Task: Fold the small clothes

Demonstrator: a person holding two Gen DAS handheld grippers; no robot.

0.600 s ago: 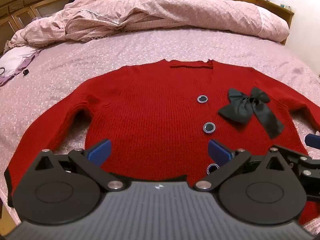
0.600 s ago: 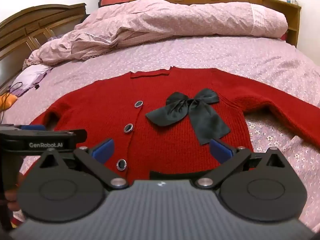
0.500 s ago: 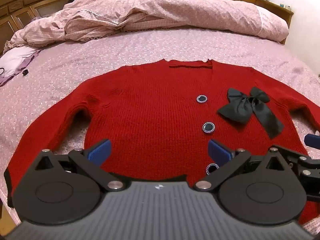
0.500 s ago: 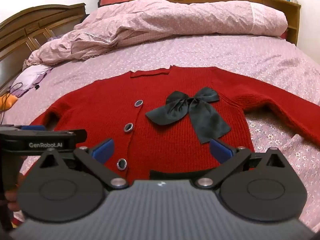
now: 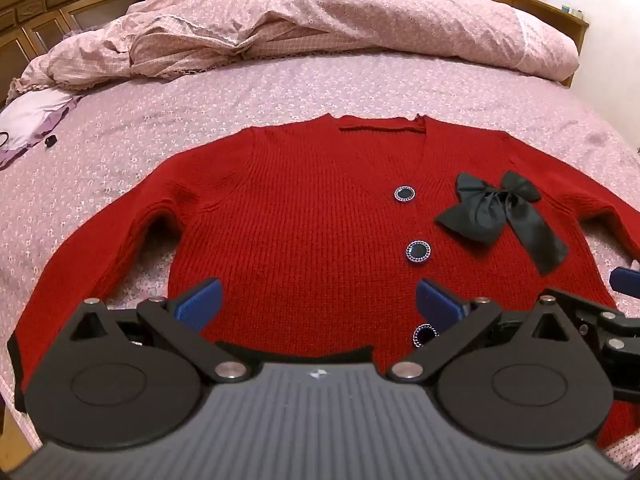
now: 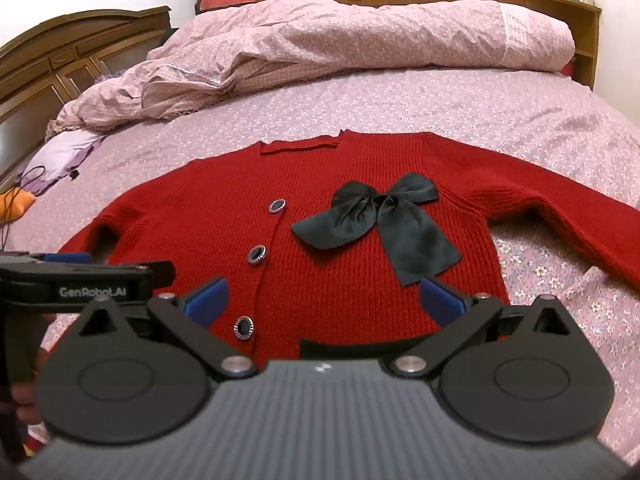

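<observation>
A small red knit cardigan [image 5: 304,224] lies flat and face up on the bed, sleeves spread to both sides. It has dark round buttons [image 5: 418,251] and a black satin bow [image 5: 496,212]. It also shows in the right wrist view [image 6: 344,276], with its bow [image 6: 380,220]. My left gripper [image 5: 318,304] is open and empty, hovering over the hem left of the buttons. My right gripper [image 6: 324,300] is open and empty over the hem below the bow. The left gripper's body [image 6: 80,284] shows at the left of the right wrist view.
The bed has a pink floral sheet [image 5: 160,120]. A crumpled pink duvet [image 5: 320,20] lies along the far side. A wooden headboard [image 6: 60,64] stands at the left. Lilac cloth and a cable [image 6: 52,160] lie at the left edge.
Both grippers have drifted very slightly; the cardigan sits a touch lower in both views. Nothing was gripped or released.
</observation>
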